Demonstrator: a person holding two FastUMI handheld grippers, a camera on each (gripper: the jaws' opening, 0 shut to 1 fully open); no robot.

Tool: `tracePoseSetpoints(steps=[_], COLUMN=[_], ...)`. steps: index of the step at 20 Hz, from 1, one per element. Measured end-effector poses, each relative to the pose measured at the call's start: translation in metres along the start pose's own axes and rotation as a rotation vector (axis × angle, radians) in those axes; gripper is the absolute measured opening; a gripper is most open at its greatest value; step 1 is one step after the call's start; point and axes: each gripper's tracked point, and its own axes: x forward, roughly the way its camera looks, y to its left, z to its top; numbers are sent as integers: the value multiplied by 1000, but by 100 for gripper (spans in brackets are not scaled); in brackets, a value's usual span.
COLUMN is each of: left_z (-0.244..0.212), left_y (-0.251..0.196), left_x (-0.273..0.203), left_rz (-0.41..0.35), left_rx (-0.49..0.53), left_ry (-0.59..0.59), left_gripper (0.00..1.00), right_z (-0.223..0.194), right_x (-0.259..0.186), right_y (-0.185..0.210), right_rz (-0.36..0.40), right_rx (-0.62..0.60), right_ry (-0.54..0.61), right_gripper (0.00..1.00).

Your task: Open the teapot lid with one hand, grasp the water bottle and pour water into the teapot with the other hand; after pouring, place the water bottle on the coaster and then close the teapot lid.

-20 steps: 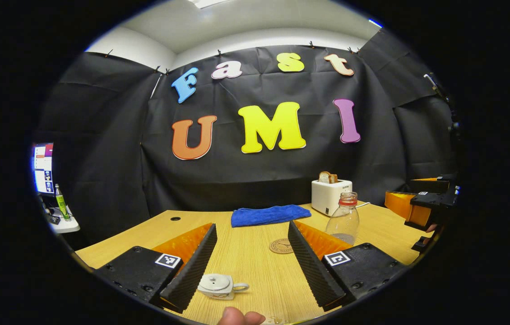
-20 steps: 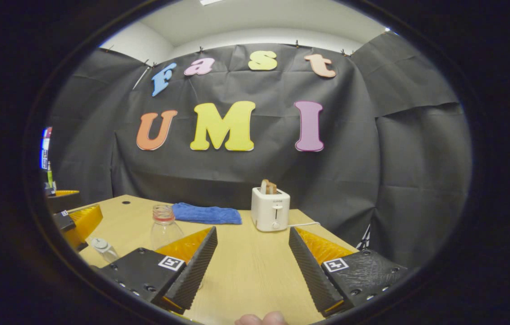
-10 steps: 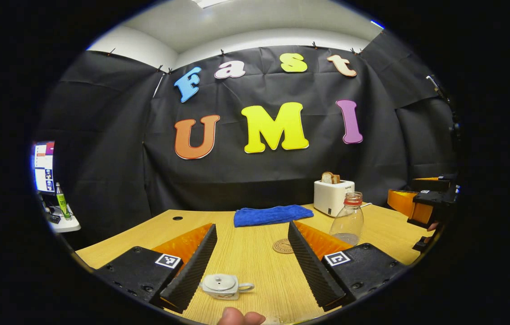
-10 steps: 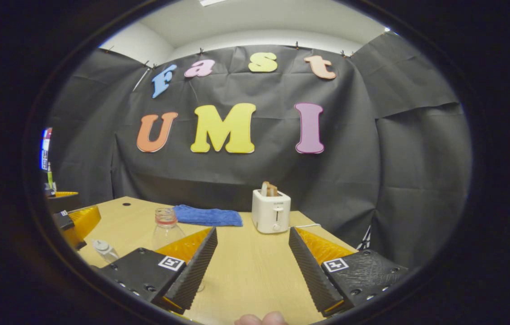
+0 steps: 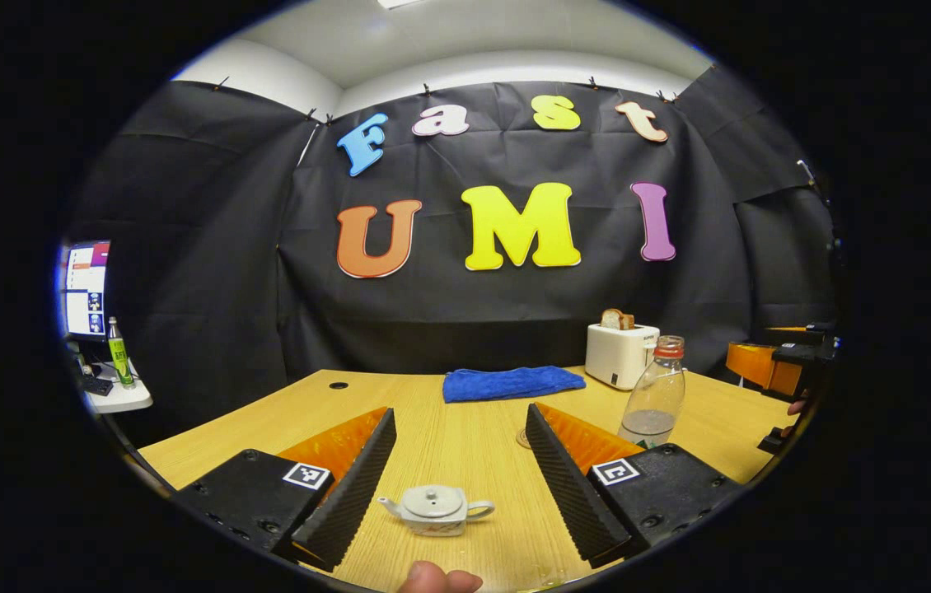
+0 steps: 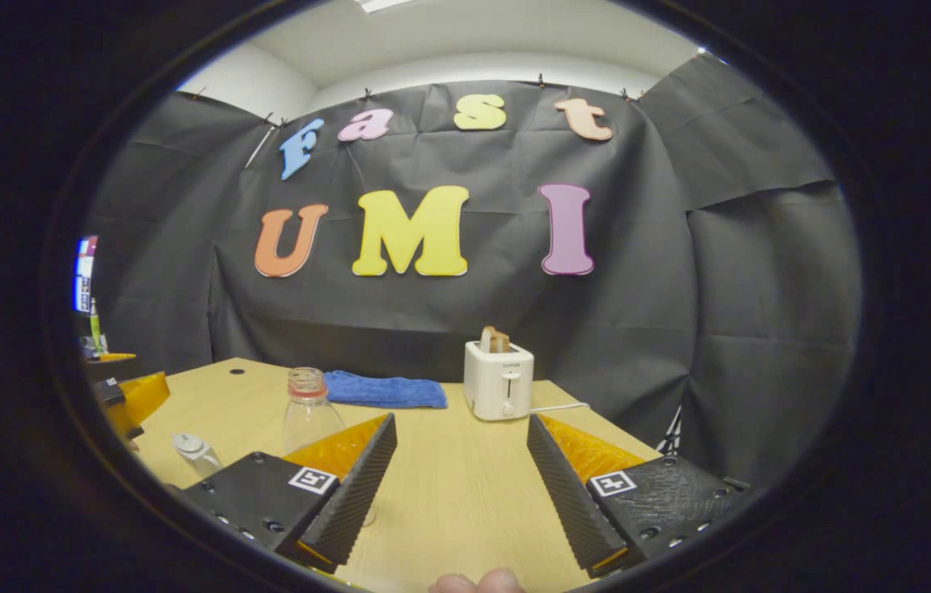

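In the left gripper view, at the far left edge, a monitor (image 5: 86,290) glows above a small white shelf (image 5: 121,401) that carries a green bottle (image 5: 118,362). The wooden table (image 5: 449,436) spreads across the lower half. The left claw (image 5: 459,502) is spread wide at the bottom of the frame and pinches nothing. The teapot (image 5: 435,510) sits on the table in the gap between its fingers, closer to the left one, lid on, spout to the left and handle to the right. A fingertip (image 5: 438,579) pokes in at the bottom edge. Farther back in the middle lies a folded blue cloth (image 5: 512,383). Right of centre, the coaster (image 5: 522,438) is mostly hidden behind the right finger. Beyond it stands the water bottle (image 5: 653,403), upright, uncapped, with a little water in the bottom, and behind the bottle a white toaster (image 5: 620,355) with bread in it. At the right edge the right claw (image 5: 770,368) hangs over the table's end.

In the right gripper view, the left claw (image 6: 132,399) shows at the left edge, the teapot (image 6: 195,453) just right of it, then the water bottle (image 6: 306,410), partly covered by a finger. The right claw (image 6: 459,494) is spread open over bare table (image 6: 457,486), holding nothing. The blue cloth (image 6: 385,389) and toaster (image 6: 498,381) stand behind.
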Motion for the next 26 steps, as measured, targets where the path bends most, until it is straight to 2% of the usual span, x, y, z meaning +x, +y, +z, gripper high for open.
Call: tracePoseSetpoints(steps=[10,13,14,16,19,21,22,23,24,26], left_z=[-52,-71,-75,-83,-95,-93,-94,-95,-94,-93], left_y=[-5,3,5,9,12,14,15,16,17,20], left_x=[6,13,15,19,22,26,28,29,29,29], left_rz=[-59,-33,-29,-14,-4,4,9,15,20,24], left_rx=[-44,-40,-42,-20,-5,13,14,16,22,32], left_ry=[162,231,246,268,307,305,309,313,313,316], left_gripper=[98,87,85,76,59,53,49,38,35,27], right_z=[-19,-24,-24,-25,-32,-36,-37,-38,-39,-37], right_x=[1,4,5,7,9,11,10,10,9,7], right_y=[-11,-18,-21,-23,-22,-25,-26,-25,-24,-19], right_rz=[12,-9,-20,-28,-27,-38,-41,-40,-37,-11], right_rx=[22,-4,-18,-31,-42,-68,-75,-77,-77,-60], right_ry=[23,29,26,23,35,41,43,43,43,35], right_gripper=[96,99,95,99,96,99,96,96,99,96])
